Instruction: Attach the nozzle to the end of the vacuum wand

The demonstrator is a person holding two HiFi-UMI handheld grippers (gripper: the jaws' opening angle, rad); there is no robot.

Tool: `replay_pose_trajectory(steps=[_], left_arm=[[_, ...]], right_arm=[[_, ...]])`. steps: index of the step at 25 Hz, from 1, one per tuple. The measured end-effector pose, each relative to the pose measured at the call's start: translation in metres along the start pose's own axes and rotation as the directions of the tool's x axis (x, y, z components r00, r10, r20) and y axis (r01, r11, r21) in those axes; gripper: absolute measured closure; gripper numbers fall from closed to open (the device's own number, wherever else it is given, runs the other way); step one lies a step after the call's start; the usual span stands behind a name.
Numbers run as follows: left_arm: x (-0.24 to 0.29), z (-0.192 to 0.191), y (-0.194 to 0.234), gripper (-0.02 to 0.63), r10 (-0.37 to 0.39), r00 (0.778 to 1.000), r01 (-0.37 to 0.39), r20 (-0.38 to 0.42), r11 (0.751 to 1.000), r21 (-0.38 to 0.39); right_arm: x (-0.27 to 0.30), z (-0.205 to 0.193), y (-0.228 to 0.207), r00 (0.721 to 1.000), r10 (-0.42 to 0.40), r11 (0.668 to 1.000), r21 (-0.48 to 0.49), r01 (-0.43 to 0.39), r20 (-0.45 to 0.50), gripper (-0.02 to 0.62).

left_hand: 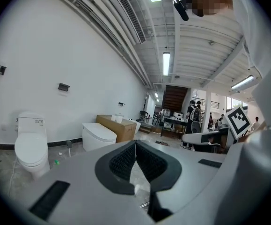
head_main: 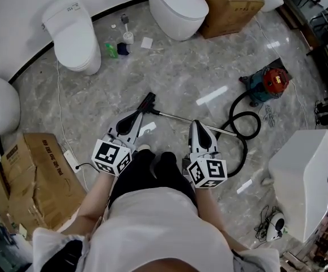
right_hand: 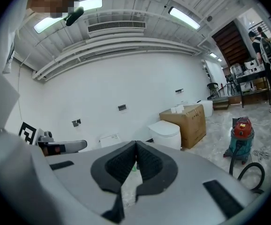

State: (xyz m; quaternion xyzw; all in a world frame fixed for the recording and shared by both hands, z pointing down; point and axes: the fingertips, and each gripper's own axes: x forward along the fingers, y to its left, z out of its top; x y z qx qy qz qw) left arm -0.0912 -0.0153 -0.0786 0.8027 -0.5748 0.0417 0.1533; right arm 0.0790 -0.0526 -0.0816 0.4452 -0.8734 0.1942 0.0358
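Observation:
The metal vacuum wand (head_main: 178, 117) lies on the grey marble floor in front of the person. A black nozzle (head_main: 147, 102) sits at its left end; I cannot tell whether the two are joined. At the wand's right end a black hose (head_main: 247, 130) loops to a red and teal vacuum cleaner (head_main: 269, 83), also seen in the right gripper view (right_hand: 240, 134). My left gripper (head_main: 137, 117) hangs above the floor near the nozzle, shut and empty (left_hand: 135, 142). My right gripper (head_main: 196, 124) hangs over the wand's right part, shut and empty (right_hand: 135, 144).
White toilets (head_main: 73, 33) (head_main: 178, 4) stand at the back by the wall, with a cardboard box (head_main: 229, 4) beside them. Flattened cardboard (head_main: 30, 174) lies at the left. A white fixture (head_main: 299, 174) stands at the right. Small bottles (head_main: 118, 49) lie between the toilets.

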Motion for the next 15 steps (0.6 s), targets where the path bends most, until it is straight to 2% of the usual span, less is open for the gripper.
replay_pose_trajectory(steps=[15], left_arm=[[0.007,0.000,0.011,0.597,0.046,0.999,-0.046,-0.002,0.999,0.007]], right_arm=[[-0.007,0.003,-0.027,0.999,-0.052,0.998,0.019,0.052,0.008,0.578]])
